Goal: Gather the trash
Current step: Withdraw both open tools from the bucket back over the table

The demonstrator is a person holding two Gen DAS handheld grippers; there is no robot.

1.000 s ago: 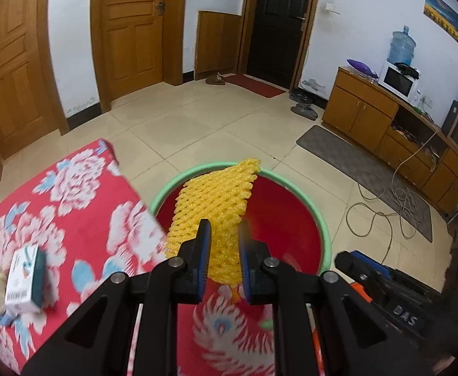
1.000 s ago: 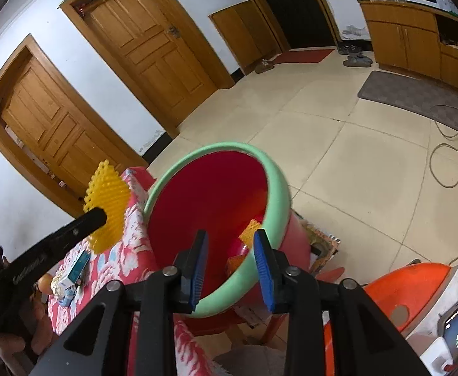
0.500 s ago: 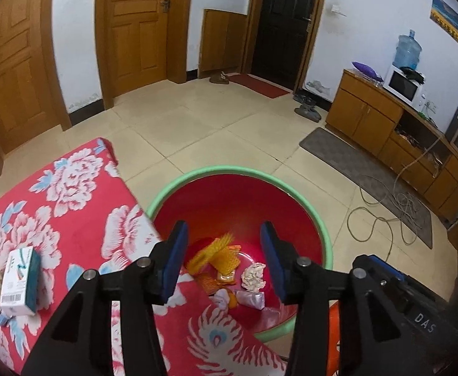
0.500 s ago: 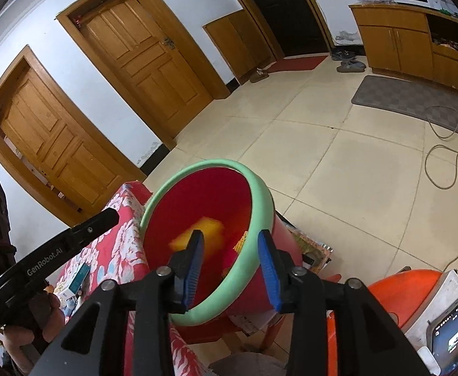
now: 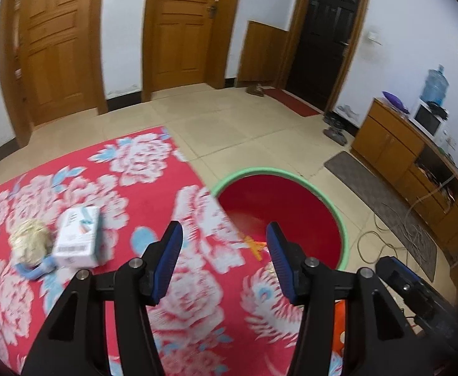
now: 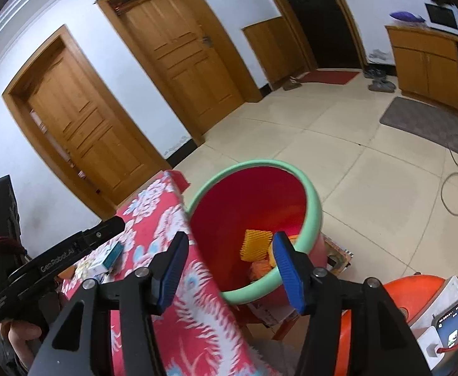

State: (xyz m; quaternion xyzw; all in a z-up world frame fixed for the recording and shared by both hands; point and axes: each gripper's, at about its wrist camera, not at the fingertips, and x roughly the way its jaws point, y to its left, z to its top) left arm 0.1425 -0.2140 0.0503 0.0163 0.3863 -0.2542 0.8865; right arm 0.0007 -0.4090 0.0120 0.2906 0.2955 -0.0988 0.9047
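Note:
My left gripper [image 5: 224, 239] hovers over the floral tablecloth [image 5: 141, 188], its jaws opening with nothing between them. Left of it on the cloth lie a white and teal box [image 5: 78, 238], a crumpled beige wad [image 5: 28, 244] and a blue strip [image 5: 36, 271]. A red basin with a green rim [image 5: 326, 202] sits past the table's right edge. The yellow foam net [image 6: 255, 244] lies inside the basin [image 6: 315, 200] on other scraps. My right gripper [image 6: 230, 247] hangs above the basin's near rim, jaws opening, pads clear of it.
A hand [image 6: 25, 335] holds the left tool's black body [image 6: 56, 257] at the left. An orange stool [image 6: 410, 288] with a phone [image 6: 453, 326] stands at the lower right. Cables [image 5: 395, 235], a grey mat [image 5: 370, 188] and wooden cabinets [image 5: 395, 147] are beyond the basin.
My left gripper let go of the yellow foam net, which dropped into the basin, then swung left over the table. My right gripper's jaws widened off the basin rim and it rose.

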